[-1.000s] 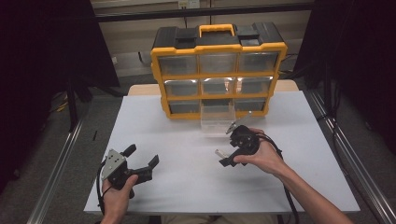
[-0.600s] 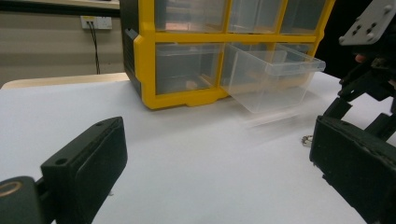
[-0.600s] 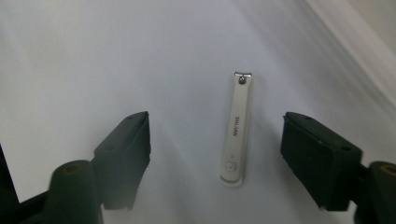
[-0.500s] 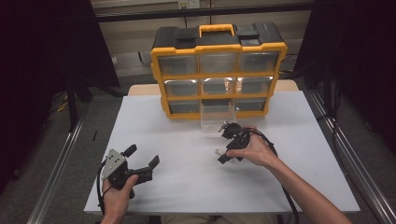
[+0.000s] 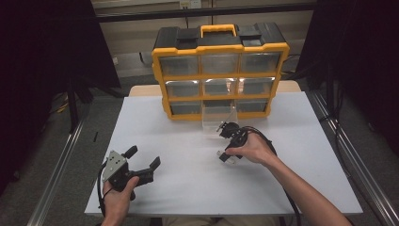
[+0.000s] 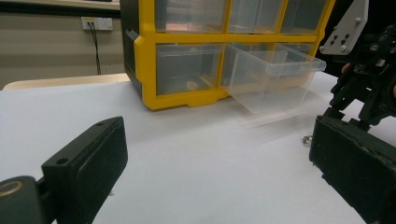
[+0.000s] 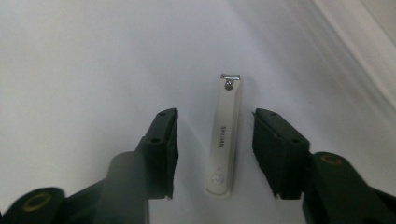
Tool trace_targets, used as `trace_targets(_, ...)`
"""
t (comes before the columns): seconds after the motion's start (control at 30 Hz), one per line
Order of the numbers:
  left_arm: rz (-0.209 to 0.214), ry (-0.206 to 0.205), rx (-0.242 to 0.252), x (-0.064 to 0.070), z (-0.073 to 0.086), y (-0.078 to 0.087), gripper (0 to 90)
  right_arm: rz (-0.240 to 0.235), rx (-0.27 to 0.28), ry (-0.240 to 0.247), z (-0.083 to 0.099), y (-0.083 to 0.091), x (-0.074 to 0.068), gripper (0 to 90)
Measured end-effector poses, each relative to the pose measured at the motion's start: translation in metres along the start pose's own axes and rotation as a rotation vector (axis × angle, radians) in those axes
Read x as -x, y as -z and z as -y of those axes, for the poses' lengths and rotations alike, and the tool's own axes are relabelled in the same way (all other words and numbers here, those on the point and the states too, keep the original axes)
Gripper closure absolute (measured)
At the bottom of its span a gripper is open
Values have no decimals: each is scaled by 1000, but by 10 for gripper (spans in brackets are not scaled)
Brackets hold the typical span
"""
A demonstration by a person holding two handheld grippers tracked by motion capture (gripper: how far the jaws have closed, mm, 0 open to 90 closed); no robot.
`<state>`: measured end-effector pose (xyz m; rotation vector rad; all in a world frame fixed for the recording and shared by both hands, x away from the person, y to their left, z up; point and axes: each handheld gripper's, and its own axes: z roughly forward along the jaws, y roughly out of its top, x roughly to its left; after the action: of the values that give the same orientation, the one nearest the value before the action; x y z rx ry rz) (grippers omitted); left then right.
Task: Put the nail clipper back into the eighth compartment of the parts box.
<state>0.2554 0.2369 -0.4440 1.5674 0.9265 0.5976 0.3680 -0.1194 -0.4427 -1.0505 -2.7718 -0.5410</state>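
The left hand (image 5: pixel 120 188) comes in from the bottom edge at the near left and grips the left gripper (image 5: pixel 142 158) low over the white surface, its two black jaws spread wide and pointing away from the person. The right forearm (image 5: pixel 301 190) reaches diagonally forward from the lower right, and the right hand (image 5: pixel 251 149) holds the right gripper (image 5: pixel 225 141) tipped downward, jaws parted with a clear gap between them, close above the surface.

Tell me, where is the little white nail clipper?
In the right gripper view, the nail clipper lies flat on the white table, between the open jaws of the right hand-held gripper, touching neither.
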Motion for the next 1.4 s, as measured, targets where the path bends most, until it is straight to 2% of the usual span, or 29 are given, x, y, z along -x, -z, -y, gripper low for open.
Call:
trace_targets(0.07,0,1,-2,0,0,0,44,-4,9,-4,0,-3,2,563)
trace_targets(0.13,3,-1,-5,0,0,0,44,-3,-8,-6,-1,-3,3,579)
trace_targets(0.17,1,-5,-8,0,0,0,44,0,-5,9,-1,-4,4,593)
trace_targets(0.23,4,-2,-7,-1,1,0,44,-7,-1,-2,-2,-6,3,620)
trace_targets(0.43,4,-6,-7,-1,0,0,44,20,-16,28,-4,-10,2,675)
trace_targets(0.5,-6,-9,-6,-1,0,0,45,23,-17,25,-4,-10,1,684)
trace_targets(0.53,-3,-6,-6,-1,0,0,46,38,-24,47,-4,-10,2,689)
trace_targets(0.7,-1,-5,-7,0,0,0,46,33,-16,33,-4,-11,2,714)
trace_targets(0.77,-6,5,0,1,1,-1,46,50,-22,51,-4,-11,4,725)
trace_targets(0.8,-10,2,-3,1,1,-1,46,39,-14,39,-4,-11,2,731)
trace_targets(0.9,-14,4,-2,1,1,-1,47,38,5,46,-2,-12,3,743)
trace_targets(0.97,-9,6,1,1,1,-1,47,55,-13,50,-3,-12,2,755)
trace_targets(1.0,-6,-7,-6,0,0,0,47,60,-14,43,-3,-12,1,759)
trace_targets(1.03,-6,-4,-6,0,0,0,48,72,-20,57,-3,-12,2,760)
trace_targets(1.13,-2,-12,-9,-1,0,0,48,79,-8,74,-3,-13,0,768)
trace_targets(1.17,-1,-11,-9,-1,0,0,47,85,-16,82,-3,-12,0,774)
trace_targets(1.2,-1,-12,-8,-1,0,0,48,93,-15,69,-3,-12,0,776)
trace_targets(1.23,-4,-2,-7,0,0,0,47,91,-1,78,-3,-13,-1,777)
trace_targets(1.3,-13,-1,-2,0,0,0,48,110,-19,68,-3,-12,-5,778)
trace_targets(1.33,-15,0,-3,0,0,0,47,114,-17,78,-3,-12,-4,778)
trace_targets(1.4,-14,1,-4,0,1,0,48,99,-6,80,-2,-12,-3,778)
